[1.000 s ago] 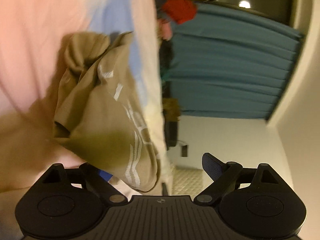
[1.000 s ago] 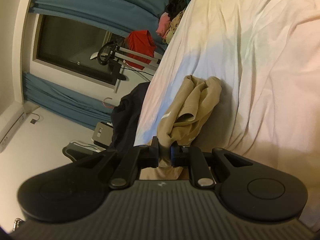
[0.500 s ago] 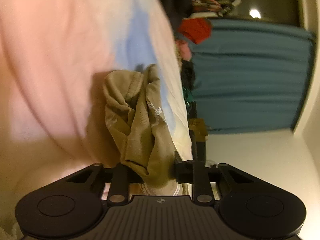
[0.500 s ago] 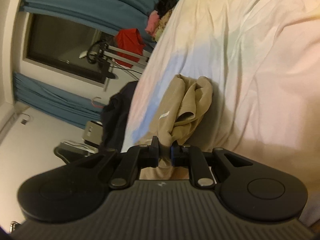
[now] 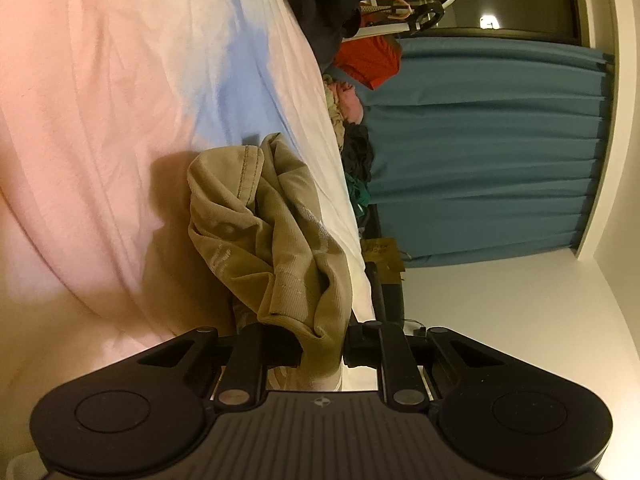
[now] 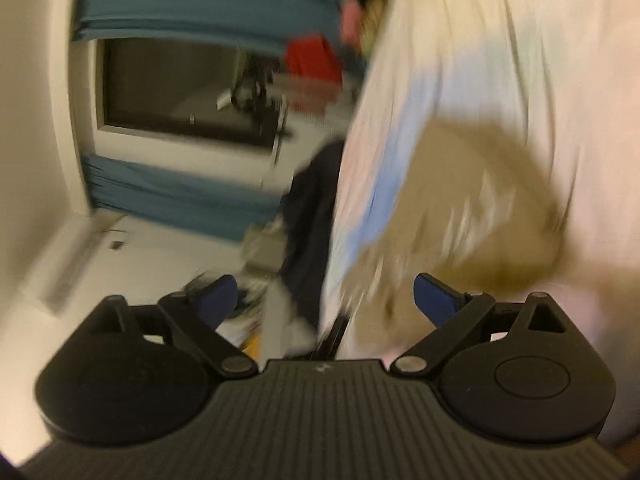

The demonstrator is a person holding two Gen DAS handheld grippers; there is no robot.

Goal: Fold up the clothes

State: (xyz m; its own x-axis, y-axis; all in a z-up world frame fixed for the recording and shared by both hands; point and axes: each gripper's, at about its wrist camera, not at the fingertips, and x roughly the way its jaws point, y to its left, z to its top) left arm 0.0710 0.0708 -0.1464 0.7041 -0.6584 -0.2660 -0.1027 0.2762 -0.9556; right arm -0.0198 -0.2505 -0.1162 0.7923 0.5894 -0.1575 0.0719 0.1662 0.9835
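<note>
A crumpled tan garment [image 5: 276, 248] with pale print lies bunched on the pastel bedsheet [image 5: 100, 120]. My left gripper [image 5: 322, 346] is shut on a fold of its near edge. In the blurred right wrist view the same tan garment [image 6: 472, 200] spreads over the bedsheet [image 6: 520, 40], and my right gripper [image 6: 326, 298] stands open, its blue pads [image 6: 434, 298] wide apart with nothing between them.
The bed's edge runs beside teal curtains [image 5: 480, 148] and a dark window [image 6: 180, 88]. A pile of other clothes [image 5: 348, 100], a red item [image 5: 372, 58] and a dark garment [image 5: 328, 4] sit along the bed's side. A drying rack [image 6: 256, 100] stands by the window.
The left gripper went from open to shut on the tan garment. The right gripper has let go of the garment, opened and swung quickly, blurring its view.
</note>
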